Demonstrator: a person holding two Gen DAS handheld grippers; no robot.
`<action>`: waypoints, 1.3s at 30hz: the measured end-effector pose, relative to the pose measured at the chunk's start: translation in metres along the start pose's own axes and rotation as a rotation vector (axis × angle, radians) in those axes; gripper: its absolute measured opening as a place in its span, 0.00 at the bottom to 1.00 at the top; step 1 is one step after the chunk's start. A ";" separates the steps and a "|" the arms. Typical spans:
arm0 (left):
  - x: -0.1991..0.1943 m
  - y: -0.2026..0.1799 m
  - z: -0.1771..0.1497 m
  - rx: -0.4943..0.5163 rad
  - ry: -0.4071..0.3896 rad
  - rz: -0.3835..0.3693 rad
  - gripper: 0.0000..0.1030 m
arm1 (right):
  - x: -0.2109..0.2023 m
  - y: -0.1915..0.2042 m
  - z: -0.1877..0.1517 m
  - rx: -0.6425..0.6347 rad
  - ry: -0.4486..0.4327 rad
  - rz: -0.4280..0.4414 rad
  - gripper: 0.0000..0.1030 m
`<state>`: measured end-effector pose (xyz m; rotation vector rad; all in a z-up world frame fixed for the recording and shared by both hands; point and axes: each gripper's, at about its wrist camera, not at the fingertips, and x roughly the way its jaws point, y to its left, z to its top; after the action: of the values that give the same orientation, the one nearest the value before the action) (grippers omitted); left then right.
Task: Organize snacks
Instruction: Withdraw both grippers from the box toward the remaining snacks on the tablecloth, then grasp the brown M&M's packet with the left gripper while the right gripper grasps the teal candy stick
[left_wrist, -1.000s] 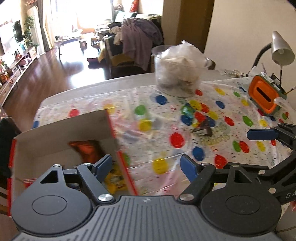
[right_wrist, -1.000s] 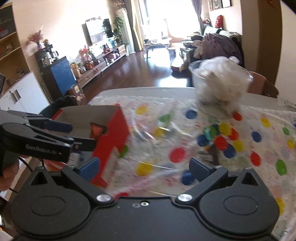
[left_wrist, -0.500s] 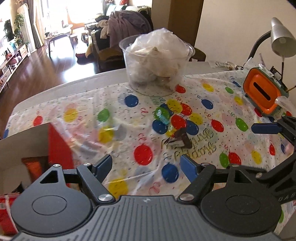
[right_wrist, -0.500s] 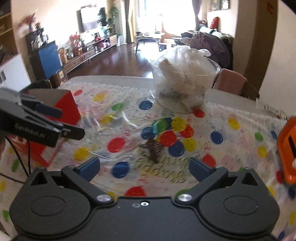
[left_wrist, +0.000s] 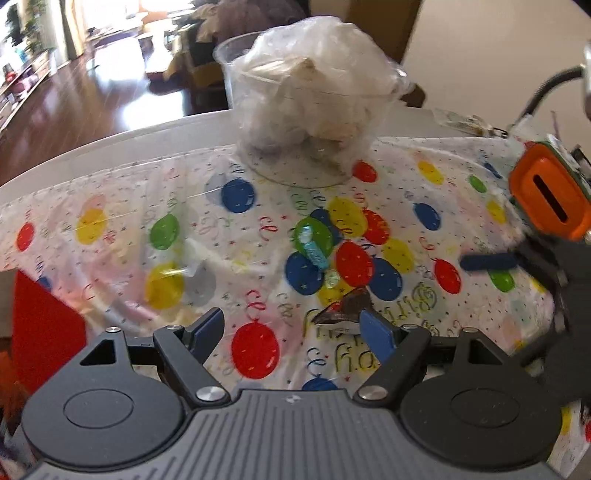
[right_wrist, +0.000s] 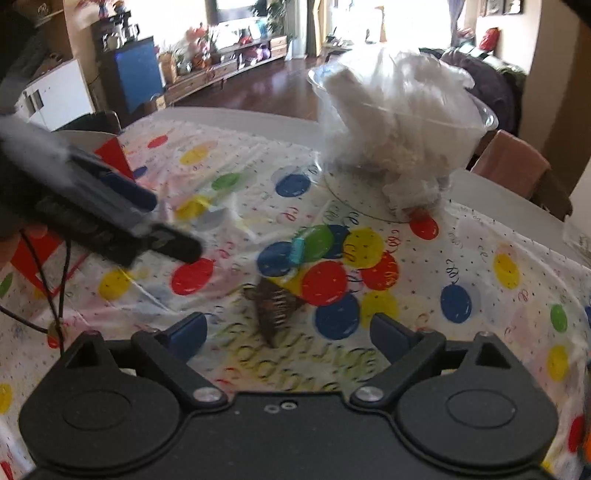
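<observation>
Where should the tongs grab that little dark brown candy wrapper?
Probably across the middle of the small dark brown crinkled wrapper, from above. It lies flat and alone on the balloon-print plastic tablecloth, narrowing to a point toward the camera. The open right tongs already straddle it, so they could close on its long sides.

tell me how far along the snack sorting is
Done: cannot tell from these views; only an edge of the red box shows. In hand: nothing; the left gripper and right gripper are open and empty. Left: the brown snack and teal snack lie on the tablecloth.
</observation>
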<state>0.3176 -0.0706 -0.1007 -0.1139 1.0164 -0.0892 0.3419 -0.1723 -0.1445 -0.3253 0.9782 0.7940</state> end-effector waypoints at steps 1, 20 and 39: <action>0.001 -0.003 -0.002 0.023 -0.009 -0.010 0.78 | 0.003 -0.009 0.003 0.004 0.012 0.012 0.93; 0.071 -0.051 -0.011 0.240 0.031 -0.075 0.78 | 0.087 -0.043 0.054 0.064 0.086 0.074 0.76; 0.080 -0.044 -0.012 0.224 0.018 -0.062 0.38 | 0.118 -0.012 0.061 -0.119 0.100 0.084 0.19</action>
<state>0.3486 -0.1249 -0.1684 0.0600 1.0148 -0.2601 0.4250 -0.0919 -0.2113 -0.4326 1.0455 0.9212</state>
